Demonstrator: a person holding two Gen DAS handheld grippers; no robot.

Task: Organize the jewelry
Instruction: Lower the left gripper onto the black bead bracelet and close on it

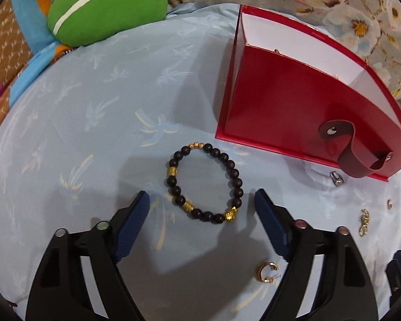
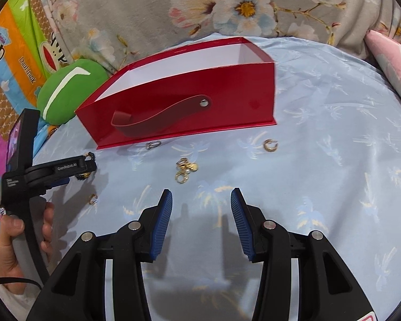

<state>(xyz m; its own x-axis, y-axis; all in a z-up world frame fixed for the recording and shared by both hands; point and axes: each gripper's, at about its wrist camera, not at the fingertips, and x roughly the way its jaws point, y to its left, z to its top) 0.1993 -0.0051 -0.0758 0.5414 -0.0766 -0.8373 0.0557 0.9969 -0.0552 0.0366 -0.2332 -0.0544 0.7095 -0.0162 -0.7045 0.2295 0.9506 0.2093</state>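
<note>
A black-and-gold bead bracelet [image 1: 205, 183] lies on the light blue cloth [image 1: 93, 133], just ahead of and between the tips of my open left gripper [image 1: 201, 198]. A red box [image 1: 294, 101] with a strap handle stands open at the right; it also shows in the right wrist view [image 2: 189, 93]. A silver ring [image 1: 336, 179] lies by the box front. A gold ear cuff [image 1: 267, 271] lies near my right finger. My right gripper [image 2: 201, 198] is open and empty, short of a cluster of gold rings [image 2: 185, 169]. Another gold cuff [image 2: 270, 145] lies further right.
A green cushion [image 1: 104, 8] sits at the back left. Floral fabric [image 2: 227, 5] rises behind the box. A pink pillow [image 2: 393, 64] lies at the far right. Small gold pieces [image 1: 364, 222] lie at the right of the left wrist view. My left gripper shows in the right wrist view [image 2: 87, 168].
</note>
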